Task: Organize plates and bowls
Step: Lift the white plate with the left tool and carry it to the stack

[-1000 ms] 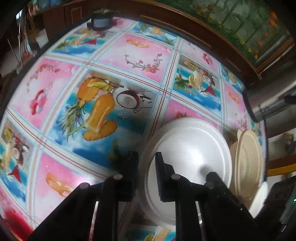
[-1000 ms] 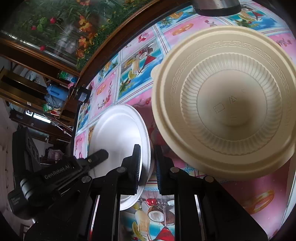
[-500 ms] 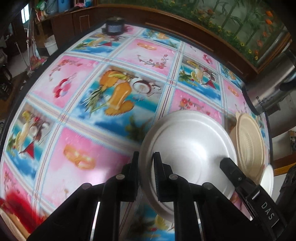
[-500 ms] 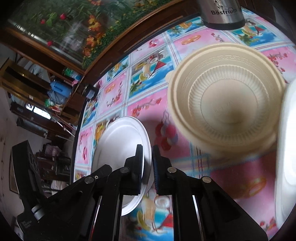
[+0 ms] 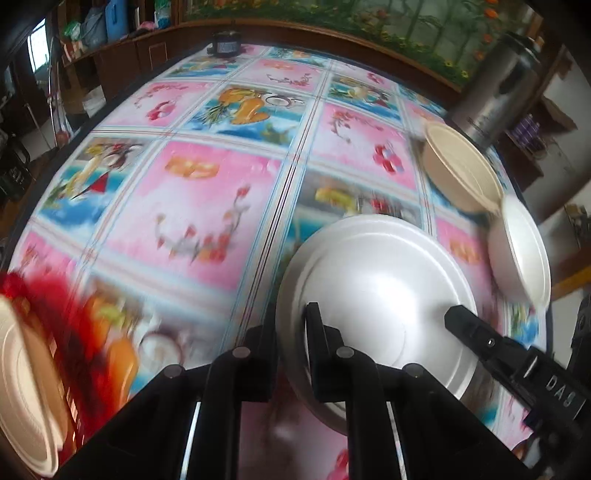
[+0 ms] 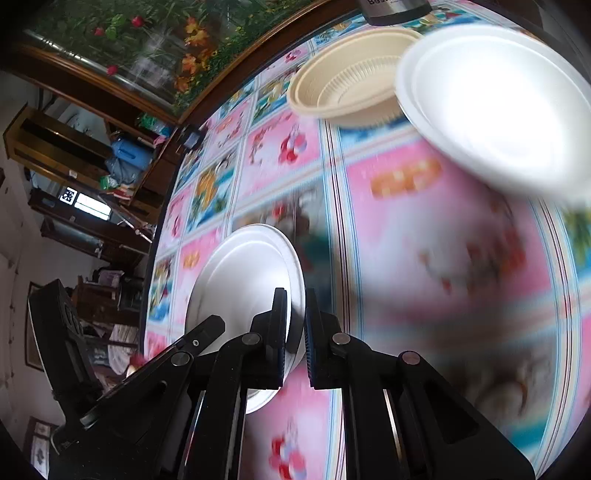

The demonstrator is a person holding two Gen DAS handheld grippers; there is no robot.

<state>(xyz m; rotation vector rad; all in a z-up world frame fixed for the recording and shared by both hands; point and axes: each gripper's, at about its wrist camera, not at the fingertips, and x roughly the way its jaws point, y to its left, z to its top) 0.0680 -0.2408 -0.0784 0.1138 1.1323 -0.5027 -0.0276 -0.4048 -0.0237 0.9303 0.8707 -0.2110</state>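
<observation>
while both grippers clamp the white plate (image 5: pixel 384 291), it hangs tilted.

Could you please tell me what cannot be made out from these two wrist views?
- White plate near rim, left wrist view: hidden behind the left gripper.
- Same plate's underside, right wrist view: faces away; the right gripper covers the rim.
- Cream dish, left edge: cut off and blurred.
- Tablecloth pictures: smeared by motion.
- Steel flask lettering: cropped by the top edge.

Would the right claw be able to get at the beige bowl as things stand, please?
Probably not yet: the right claw is shut on the white plate, also held by the left claw. The beige bowl sits unobstructed farther off.
</observation>
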